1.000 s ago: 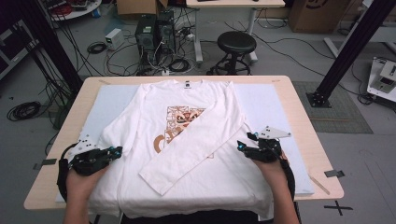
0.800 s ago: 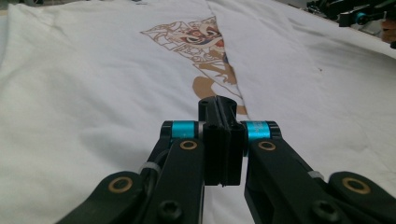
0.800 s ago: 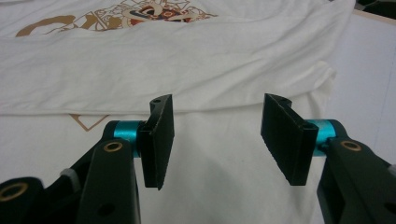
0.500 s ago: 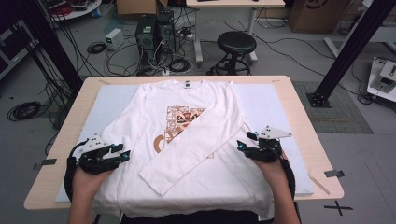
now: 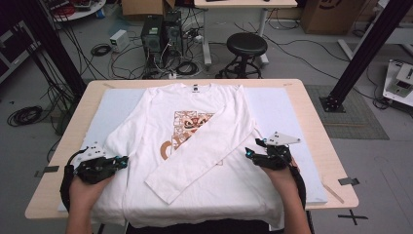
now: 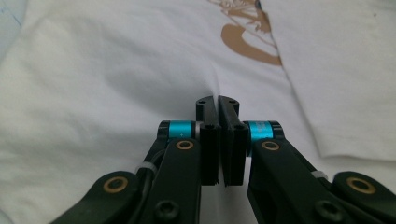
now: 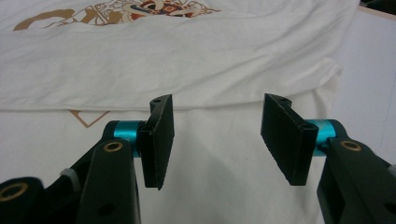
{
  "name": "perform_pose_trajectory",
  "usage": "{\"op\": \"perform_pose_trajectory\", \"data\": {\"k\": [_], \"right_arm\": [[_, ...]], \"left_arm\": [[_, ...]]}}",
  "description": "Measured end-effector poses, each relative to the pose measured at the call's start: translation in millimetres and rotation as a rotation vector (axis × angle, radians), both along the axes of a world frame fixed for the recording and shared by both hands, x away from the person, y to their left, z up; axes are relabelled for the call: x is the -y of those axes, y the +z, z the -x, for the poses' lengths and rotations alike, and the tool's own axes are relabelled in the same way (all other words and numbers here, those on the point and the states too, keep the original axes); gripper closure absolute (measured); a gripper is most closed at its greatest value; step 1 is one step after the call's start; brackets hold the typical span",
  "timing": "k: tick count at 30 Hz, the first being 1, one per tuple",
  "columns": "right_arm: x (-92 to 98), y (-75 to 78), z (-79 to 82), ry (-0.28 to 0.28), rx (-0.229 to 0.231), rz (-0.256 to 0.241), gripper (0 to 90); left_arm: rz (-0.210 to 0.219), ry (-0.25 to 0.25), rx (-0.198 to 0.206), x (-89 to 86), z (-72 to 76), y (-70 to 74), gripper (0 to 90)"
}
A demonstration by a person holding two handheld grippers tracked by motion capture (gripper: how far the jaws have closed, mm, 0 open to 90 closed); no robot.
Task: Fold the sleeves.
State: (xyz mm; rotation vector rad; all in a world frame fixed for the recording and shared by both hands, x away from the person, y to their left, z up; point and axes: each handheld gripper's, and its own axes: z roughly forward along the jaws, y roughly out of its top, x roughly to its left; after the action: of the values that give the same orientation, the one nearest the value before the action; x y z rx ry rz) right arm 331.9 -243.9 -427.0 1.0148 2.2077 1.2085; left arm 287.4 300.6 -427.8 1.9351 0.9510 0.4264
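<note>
A white long-sleeved shirt (image 5: 195,122) with a brown and orange print lies flat on the table, front up. Its right-hand sleeve (image 5: 204,148) is folded slantwise across the chest, with the cuff near the hem. My left gripper (image 5: 124,160) rests at the shirt's left sleeve; in the left gripper view (image 6: 217,100) its jaws are shut on a thin ridge of the white cloth (image 6: 93,70). My right gripper (image 5: 248,152) hovers at the shirt's right side, jaws wide open (image 7: 219,100) over the fabric (image 7: 233,56) with nothing between them.
The shirt lies on a pale mat (image 5: 277,107) that covers most of the wooden table (image 5: 311,112). Beyond the table's far edge stand a black stool (image 5: 247,46), computer towers (image 5: 160,29) and loose cables on the floor.
My left gripper has shifted a little to the right at the left sleeve, then settled. The right gripper and the shirt have stayed where they were.
</note>
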Motion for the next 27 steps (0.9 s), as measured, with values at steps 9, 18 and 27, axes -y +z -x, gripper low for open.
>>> {"op": "perform_pose_trajectory", "data": {"k": [9, 18, 27], "right_arm": [[-1.9, 2.2, -0.1, 0.007, 0.003, -0.009, 45.1], [0.9, 1.6, -1.6, 0.002, -0.002, -0.014, 45.1], [0.5, 0.4, -0.8, 0.003, -0.003, -0.013, 45.1]], "left_arm": [[0.073, -0.101, 0.084, 28.2, -17.7, 33.3, 86.8], [0.083, -0.178, 0.102, 86.4, -52.1, 47.7, 86.8], [0.065, -0.202, 0.101, 128.0, -67.9, 47.2, 71.3]]}}
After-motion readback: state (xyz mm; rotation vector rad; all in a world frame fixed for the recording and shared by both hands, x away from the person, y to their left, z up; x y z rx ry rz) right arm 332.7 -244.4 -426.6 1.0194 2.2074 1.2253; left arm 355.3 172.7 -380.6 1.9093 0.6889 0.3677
